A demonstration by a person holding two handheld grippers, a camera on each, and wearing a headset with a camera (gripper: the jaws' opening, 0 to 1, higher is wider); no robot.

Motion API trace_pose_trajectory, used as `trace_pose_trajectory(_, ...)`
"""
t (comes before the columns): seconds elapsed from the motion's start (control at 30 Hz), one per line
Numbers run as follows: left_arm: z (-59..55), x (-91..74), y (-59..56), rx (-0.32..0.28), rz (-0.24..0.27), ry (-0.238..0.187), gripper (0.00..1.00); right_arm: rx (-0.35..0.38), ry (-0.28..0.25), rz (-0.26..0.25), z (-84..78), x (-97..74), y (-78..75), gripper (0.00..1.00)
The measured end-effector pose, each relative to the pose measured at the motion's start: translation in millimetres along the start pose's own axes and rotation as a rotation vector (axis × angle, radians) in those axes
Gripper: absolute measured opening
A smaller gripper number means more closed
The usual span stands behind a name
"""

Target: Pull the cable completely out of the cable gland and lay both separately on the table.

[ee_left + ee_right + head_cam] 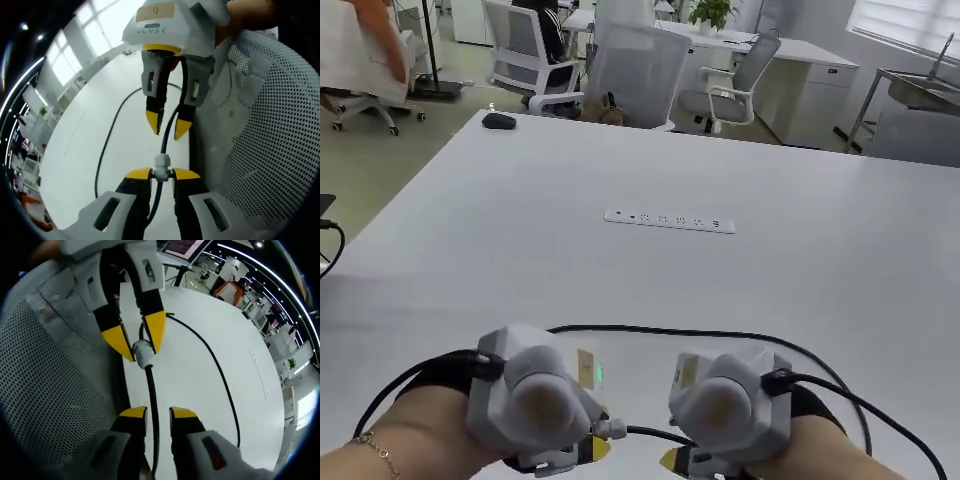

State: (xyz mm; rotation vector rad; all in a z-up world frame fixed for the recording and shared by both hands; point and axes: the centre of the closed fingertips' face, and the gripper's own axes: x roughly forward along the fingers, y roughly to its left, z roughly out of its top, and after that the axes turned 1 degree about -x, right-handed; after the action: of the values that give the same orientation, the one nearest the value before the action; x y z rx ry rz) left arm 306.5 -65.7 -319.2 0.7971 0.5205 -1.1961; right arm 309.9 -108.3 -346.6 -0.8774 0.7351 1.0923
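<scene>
A white cable gland (611,430) sits between the two grippers, low over the near edge of the white table (770,270). My left gripper (597,447) is shut on the cable gland (161,167), which is pinched at its yellow tips (137,174). A black cable (720,335) leaves the gland, passes between the jaws of my right gripper (672,460) and loops away across the table. In the right gripper view the cable (151,390) runs between my right gripper (152,413) tips, with a small gap beside it. The left gripper (139,340) holds the gland (141,351) straight ahead.
A white power strip (669,221) lies mid-table. A small black object (499,121) rests at the far left corner. Office chairs (630,70) and desks stand beyond the table. A white perforated surface (270,125) is close beside both grippers.
</scene>
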Motion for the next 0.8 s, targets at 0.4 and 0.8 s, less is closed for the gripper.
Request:
trace_pose_trajectory(0.4, -7.2, -4.2, 10.7, -0.025, 0.035, 0.012, 0.17, 0.048, 0.13, -0.058, -30.7, -0.9, -14.6, 0.03)
trace_pose_trajectory(0.8, -9.1, -5.7, 10.9, -0.026, 0.046, 0.023, 0.17, 0.074, 0.235, -0.105, -54.1, -6.0, -23.5, 0.03)
